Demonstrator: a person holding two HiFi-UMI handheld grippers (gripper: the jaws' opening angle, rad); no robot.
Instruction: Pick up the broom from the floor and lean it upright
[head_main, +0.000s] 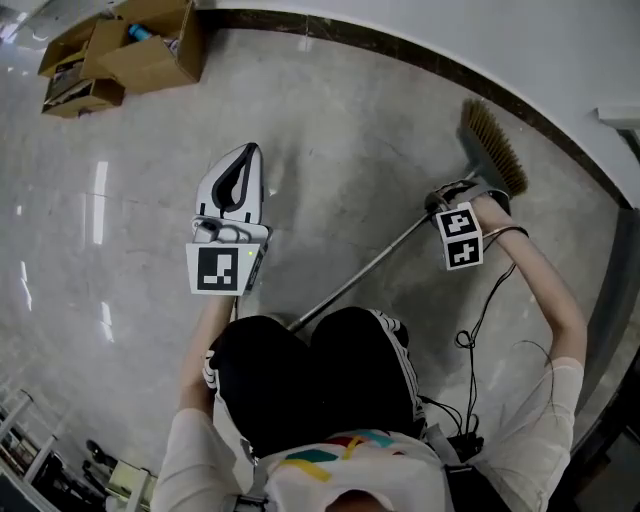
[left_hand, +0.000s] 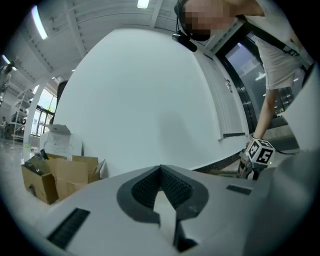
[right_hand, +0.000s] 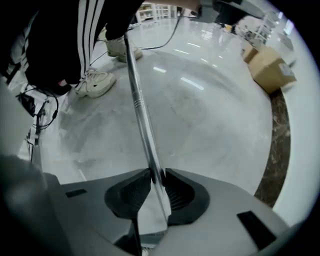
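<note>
A large commercial or industrial hall: polished grey marble floor (head_main: 330, 160), white wall (head_main: 450, 30) with dark stone skirting (right_hand: 279, 150), open brown cardboard boxes (head_main: 120, 50), ceiling strip lights (left_hand: 143, 4).

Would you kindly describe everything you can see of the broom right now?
The broom has a tan bristle head, close by the wall's dark skirting, and a slim shiny metal handle slanting back towards the person's legs. The right gripper is clamped on the handle near the head.
</note>
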